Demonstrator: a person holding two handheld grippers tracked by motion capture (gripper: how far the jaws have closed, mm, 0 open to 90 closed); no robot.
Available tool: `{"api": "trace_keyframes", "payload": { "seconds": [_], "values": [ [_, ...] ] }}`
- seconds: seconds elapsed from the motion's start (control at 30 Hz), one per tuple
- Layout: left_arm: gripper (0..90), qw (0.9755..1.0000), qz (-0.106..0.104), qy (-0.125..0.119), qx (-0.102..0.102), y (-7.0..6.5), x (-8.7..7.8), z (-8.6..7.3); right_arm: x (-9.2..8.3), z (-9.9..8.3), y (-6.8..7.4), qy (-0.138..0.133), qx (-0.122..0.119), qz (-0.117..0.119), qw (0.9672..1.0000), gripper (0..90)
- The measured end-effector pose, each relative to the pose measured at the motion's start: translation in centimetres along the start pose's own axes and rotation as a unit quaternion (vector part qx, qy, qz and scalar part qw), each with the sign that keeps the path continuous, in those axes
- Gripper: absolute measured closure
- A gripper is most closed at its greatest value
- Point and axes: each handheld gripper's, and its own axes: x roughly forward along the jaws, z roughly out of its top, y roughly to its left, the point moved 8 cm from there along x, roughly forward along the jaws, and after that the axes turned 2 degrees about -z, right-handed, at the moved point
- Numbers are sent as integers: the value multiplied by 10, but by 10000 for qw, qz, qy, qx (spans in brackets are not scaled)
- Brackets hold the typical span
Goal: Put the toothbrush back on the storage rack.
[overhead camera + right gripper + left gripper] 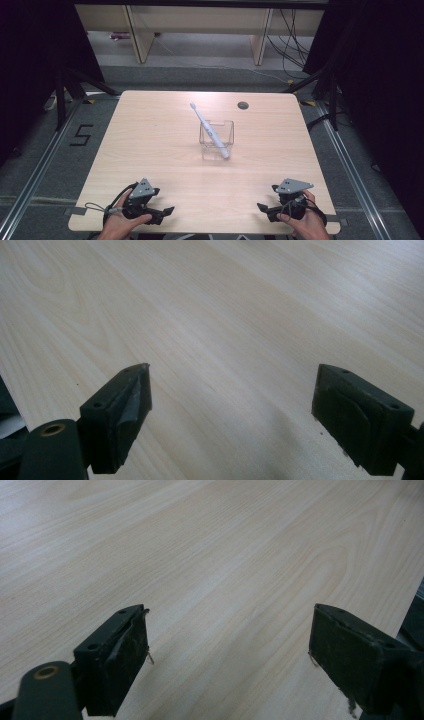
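Note:
A white electric toothbrush [210, 130] leans in a clear square cup [217, 139] near the middle of the wooden table [150, 130], head up and to the left. My left gripper [162, 209] rests near the front left edge, held by a hand, jaws wide apart with nothing between them. In the left gripper view the left gripper [227, 650] looks down on bare wood. My right gripper [264, 209] sits near the front right edge, also open and empty; the right gripper view shows the right gripper [230, 407] over bare wood.
A round cable hole [243, 105] sits in the table's far right part. Beyond the table are wooden furniture legs [142, 40], cables on the floor [290, 45], and dark curtains to both sides. A "5" is marked on the floor [81, 135] at left.

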Motion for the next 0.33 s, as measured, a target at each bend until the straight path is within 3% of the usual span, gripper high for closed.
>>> {"api": "trace_keyframes", "payload": {
  "seconds": [0.33],
  "values": [
    [153,9999,17,-74,-122,0,0,1,2,-2,0,57,39,-17,10000,171]
  ]
}}
